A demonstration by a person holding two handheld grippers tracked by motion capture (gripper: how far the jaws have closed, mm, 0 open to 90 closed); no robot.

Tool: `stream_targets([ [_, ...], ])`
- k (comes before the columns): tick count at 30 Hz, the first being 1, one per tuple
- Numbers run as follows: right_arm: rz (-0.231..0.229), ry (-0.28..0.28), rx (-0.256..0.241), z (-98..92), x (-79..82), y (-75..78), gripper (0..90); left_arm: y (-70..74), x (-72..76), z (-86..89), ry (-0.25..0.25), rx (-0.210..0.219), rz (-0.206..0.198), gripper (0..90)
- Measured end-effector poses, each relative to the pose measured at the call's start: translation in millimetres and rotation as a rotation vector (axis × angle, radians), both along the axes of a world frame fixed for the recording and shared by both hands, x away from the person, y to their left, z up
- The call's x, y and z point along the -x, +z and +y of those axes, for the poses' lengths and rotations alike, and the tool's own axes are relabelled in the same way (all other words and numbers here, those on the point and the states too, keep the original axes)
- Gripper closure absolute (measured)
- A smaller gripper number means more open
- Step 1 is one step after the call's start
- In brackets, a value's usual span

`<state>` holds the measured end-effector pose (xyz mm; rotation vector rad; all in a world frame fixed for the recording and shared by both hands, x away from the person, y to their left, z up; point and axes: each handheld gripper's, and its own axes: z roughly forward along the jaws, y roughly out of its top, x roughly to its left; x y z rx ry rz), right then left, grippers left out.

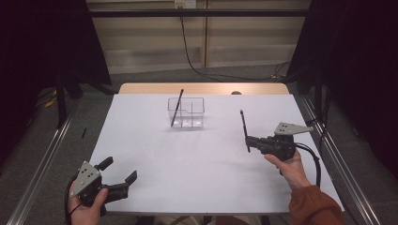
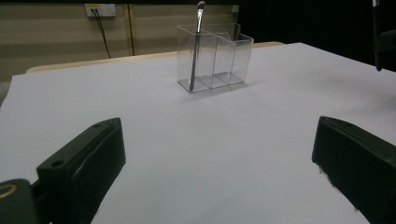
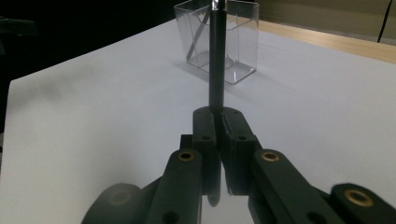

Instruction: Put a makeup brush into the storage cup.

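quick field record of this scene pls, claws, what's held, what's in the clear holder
surface: white table
left claw: open, holds nothing, low over the near left of the table
right claw: shut on a dark brush, at the right side of the table
dark brush: upright in the jaws, off the table
clear holder: far centre of the table, divided into compartments
in holder: one slim brush leaning in the compartment at the left end in the high view
other compartments: look empty

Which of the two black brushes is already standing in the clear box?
The slim brush leaning in the left compartment of the clear box. The other brush is clamped in the right gripper, away from the box.
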<state>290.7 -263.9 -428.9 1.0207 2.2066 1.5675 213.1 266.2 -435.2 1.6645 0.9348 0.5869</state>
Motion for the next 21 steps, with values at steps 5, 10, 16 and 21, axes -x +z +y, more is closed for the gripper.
stream_targets([
  [5,-0.01,0.014,-0.017,6.7,3.9,0.8,84.5,0.9,2.1,-2.2,-0.013,0.001,-0.002,2.7],
  [10,-0.028,0.027,-0.057,11.6,8.1,3.0,84.4,1.1,2.9,-3.1,-0.012,0.008,-0.003,2.7],
  [16,-0.04,0.032,-0.061,16.8,12.2,2.7,84.4,1.6,3.6,-4.4,-0.017,0.008,-0.003,2.7],
  [21,-0.029,0.043,-0.056,22.3,15.8,0.0,84.4,2.3,3.8,-7.0,-0.024,0.01,-0.004,2.7],
])
